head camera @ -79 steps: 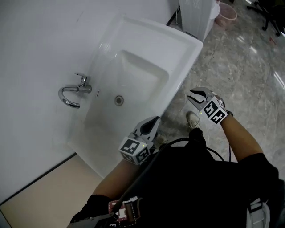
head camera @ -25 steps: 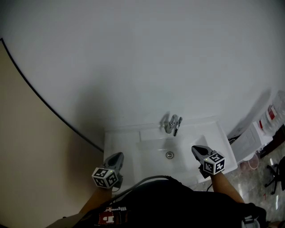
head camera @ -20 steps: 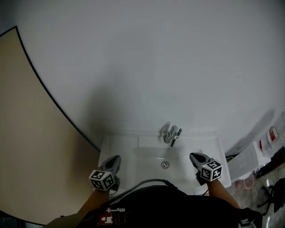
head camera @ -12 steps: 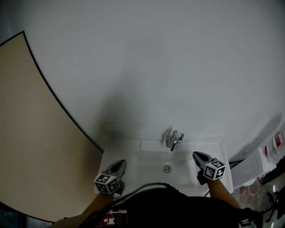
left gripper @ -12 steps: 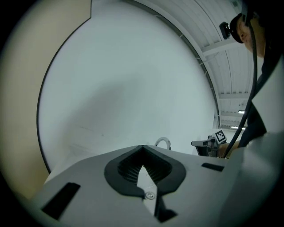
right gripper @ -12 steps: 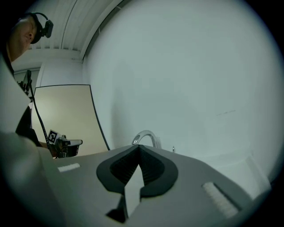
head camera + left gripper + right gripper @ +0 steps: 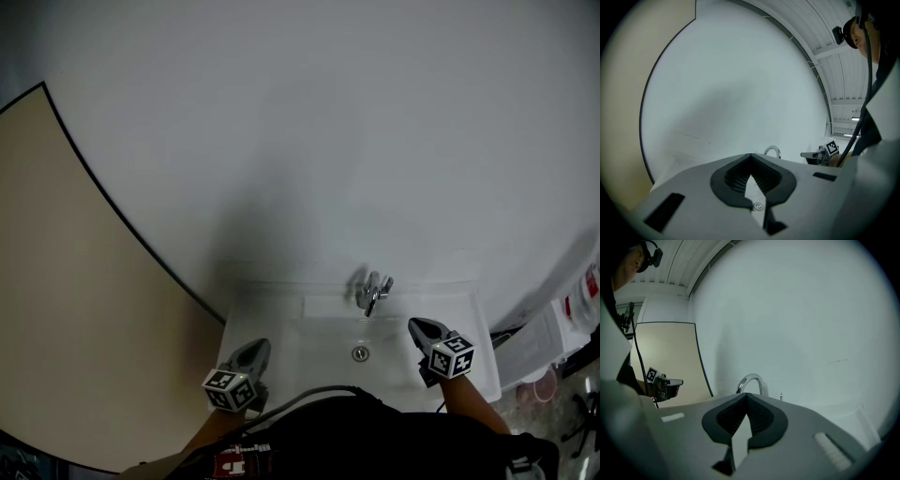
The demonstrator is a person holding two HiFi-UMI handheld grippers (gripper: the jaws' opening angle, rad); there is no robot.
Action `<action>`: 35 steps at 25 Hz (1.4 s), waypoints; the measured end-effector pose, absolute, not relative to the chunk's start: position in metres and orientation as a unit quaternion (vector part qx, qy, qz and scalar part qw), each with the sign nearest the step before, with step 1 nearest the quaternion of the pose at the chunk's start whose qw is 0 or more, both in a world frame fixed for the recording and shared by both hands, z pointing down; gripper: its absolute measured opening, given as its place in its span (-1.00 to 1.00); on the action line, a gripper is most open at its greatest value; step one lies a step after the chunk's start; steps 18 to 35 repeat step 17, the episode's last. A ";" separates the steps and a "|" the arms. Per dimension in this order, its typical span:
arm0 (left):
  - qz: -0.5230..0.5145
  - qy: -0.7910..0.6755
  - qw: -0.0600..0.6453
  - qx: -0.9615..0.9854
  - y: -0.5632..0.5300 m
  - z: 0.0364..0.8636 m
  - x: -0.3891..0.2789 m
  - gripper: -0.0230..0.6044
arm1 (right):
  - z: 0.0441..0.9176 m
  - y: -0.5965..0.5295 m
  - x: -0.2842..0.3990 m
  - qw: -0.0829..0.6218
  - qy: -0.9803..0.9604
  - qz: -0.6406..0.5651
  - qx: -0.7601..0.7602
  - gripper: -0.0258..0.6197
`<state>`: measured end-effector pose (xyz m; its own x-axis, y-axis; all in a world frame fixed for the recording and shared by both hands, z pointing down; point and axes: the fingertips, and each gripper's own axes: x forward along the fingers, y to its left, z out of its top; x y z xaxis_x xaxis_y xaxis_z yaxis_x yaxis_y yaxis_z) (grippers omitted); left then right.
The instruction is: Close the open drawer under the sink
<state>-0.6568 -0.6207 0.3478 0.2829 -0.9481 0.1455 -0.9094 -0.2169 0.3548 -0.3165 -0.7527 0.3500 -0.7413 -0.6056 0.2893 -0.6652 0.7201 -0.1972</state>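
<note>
A white ceramic sink [image 7: 309, 323] sits below a plain white wall [image 7: 328, 141], with a chrome faucet [image 7: 374, 292] at its 12 o'clock edge. From the round metal drain [image 7: 360, 353], the left gripper [image 7: 255, 348] hovers at 9 o'clock and the right gripper [image 7: 418, 327] at 2 o'clock, both clenched and empty. The sink hides the drawer beneath it.

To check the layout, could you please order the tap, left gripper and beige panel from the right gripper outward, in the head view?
From the right gripper:
1. Tap, at the sink's back.
2. Left gripper, across the sink.
3. Beige panel, far left.

A washroom: a white sink [image 7: 281, 339] with a chrome tap [image 7: 373, 292] against a plain white wall [image 7: 328, 141].
</note>
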 end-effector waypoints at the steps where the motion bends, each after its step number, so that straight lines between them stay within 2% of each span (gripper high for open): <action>1: -0.051 -0.596 0.188 0.779 -0.621 0.349 -0.656 -0.93 | 0.350 -0.752 -0.317 0.103 -0.922 0.145 0.344 -0.92; 35: -0.052 -0.586 0.200 0.784 -0.635 0.358 -0.659 -0.93 | 0.355 -0.760 -0.323 0.120 -0.921 0.137 0.343 -0.92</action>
